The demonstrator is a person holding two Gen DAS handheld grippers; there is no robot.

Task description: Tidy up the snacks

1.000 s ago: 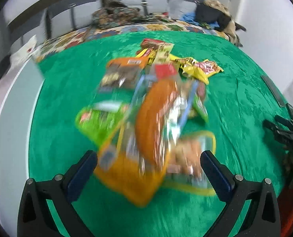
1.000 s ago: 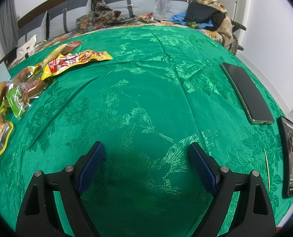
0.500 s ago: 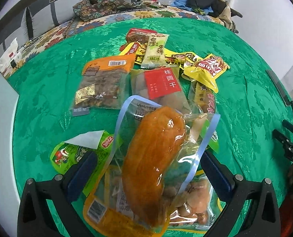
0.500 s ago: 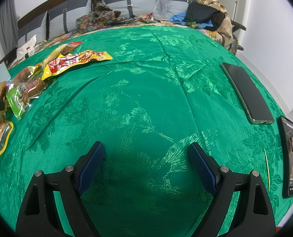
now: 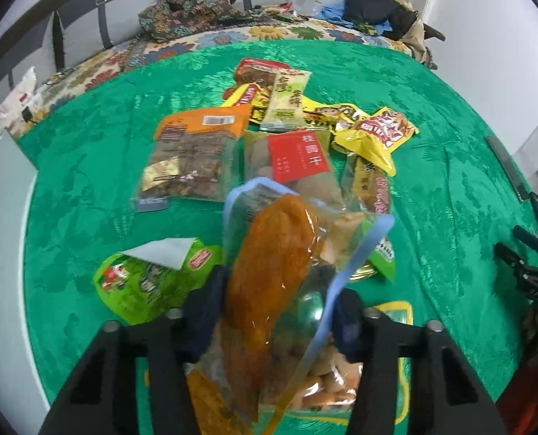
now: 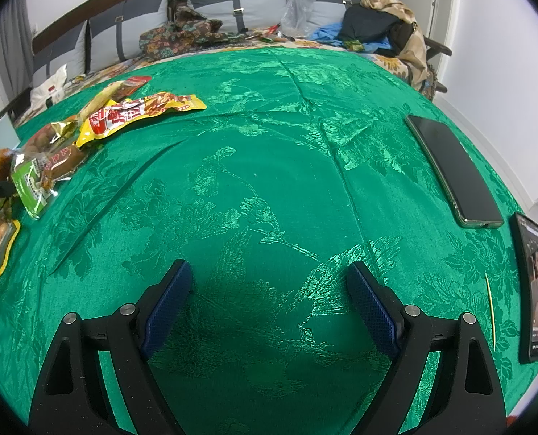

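The left gripper [image 5: 274, 311] is working at the bottom centre of the left wrist view. Its fingers [image 5: 205, 311] are closing on the clear plastic pouch with a blue sealed edge and a long orange-brown snack inside [image 5: 269, 272]; the pouch sits between them and its lower part is crumpling under the pads. The grip falls on the near, lower end, probably because that end faces the gripper and leaves the bulky contents free.

Just beside the pouch, at lower left, the bright green foil packet with a white folded corner [image 5: 142, 279] is lying flat on the green patterned tablecloth [image 5: 87, 181]. At lower right, the yellow-rimmed clear bag of pale round pieces [image 5: 327, 388] is lying partly under the pouch.

Toward the frame's middle, the orange-topped bag of dark brown pieces [image 5: 193, 156] and the clear packet with a red square label [image 5: 290, 159] are resting side by side. Beyond them, the yellow crinkled foil packets [image 5: 374, 134] are overlapping in a loose heap, so sorting is judged to be at an early stage.

In the right wrist view, the right gripper [image 6: 269, 301] is hovering over bare cloth at the bottom centre, its fingers spread wide and holding nothing, probably kept clear as a reserve. At the right edge, two dark flat phones [image 6: 454, 170] are lying well apart from the snacks.
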